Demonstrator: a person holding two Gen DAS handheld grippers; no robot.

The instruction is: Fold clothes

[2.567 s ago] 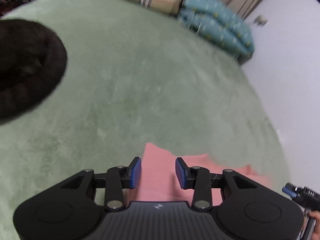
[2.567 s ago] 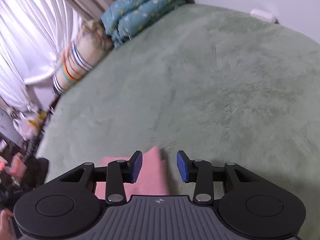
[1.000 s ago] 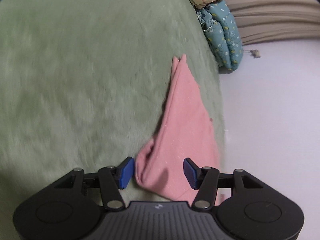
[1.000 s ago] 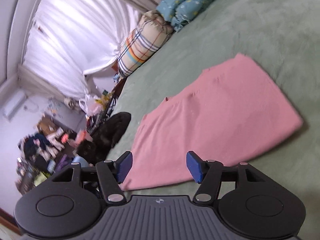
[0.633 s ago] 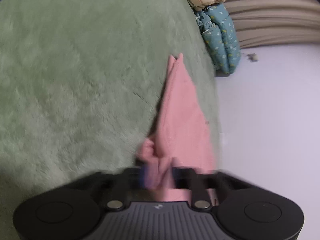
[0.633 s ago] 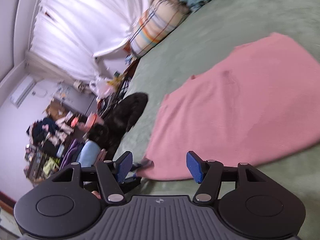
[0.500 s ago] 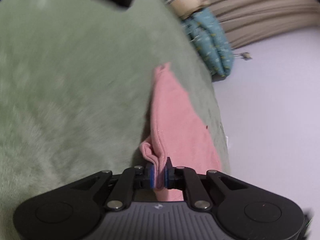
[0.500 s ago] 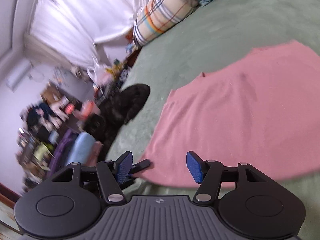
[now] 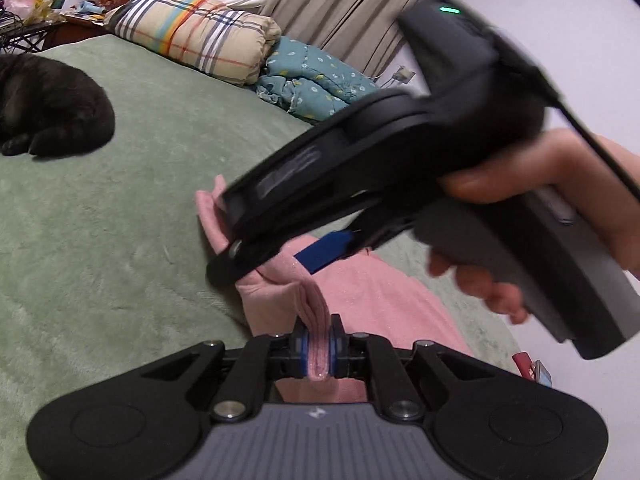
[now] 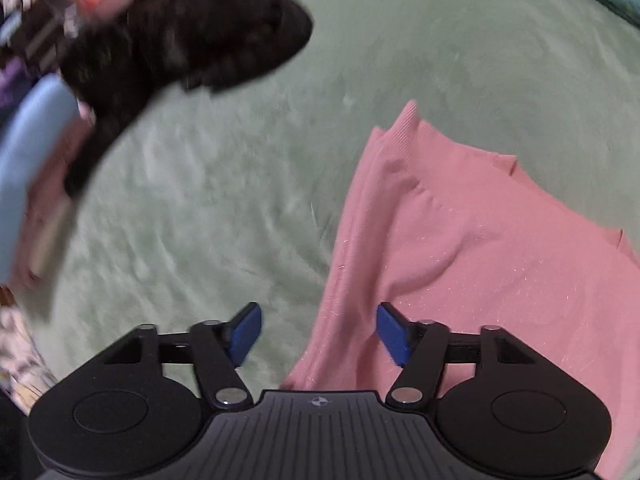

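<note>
**Left fingers clamped on pink garment; right fingers apart above its edge**

The left gripper (image 9: 318,352) has its fingers pressed together on a bunched fold of the pink garment (image 9: 372,292), which rises from the green bed (image 9: 120,220) into the pads at 6 o'clock in the left wrist view. The garment's remainder lies flat on the bed, running toward 3 o'clock.

The right gripper (image 10: 318,336), held in a hand (image 9: 532,176), crosses the left wrist view from 3 o'clock, pointing down at the garment. Its fingers have just been closing but stand apart, not pressing on the cloth; in the right wrist view the garment's left edge (image 10: 340,280) lies below the gap, toward the right finger.

A dark cat (image 9: 48,108) lies at 9 o'clock, well apart from the garment. Folded quilts (image 9: 224,44) sit at 12 o'clock.
</note>
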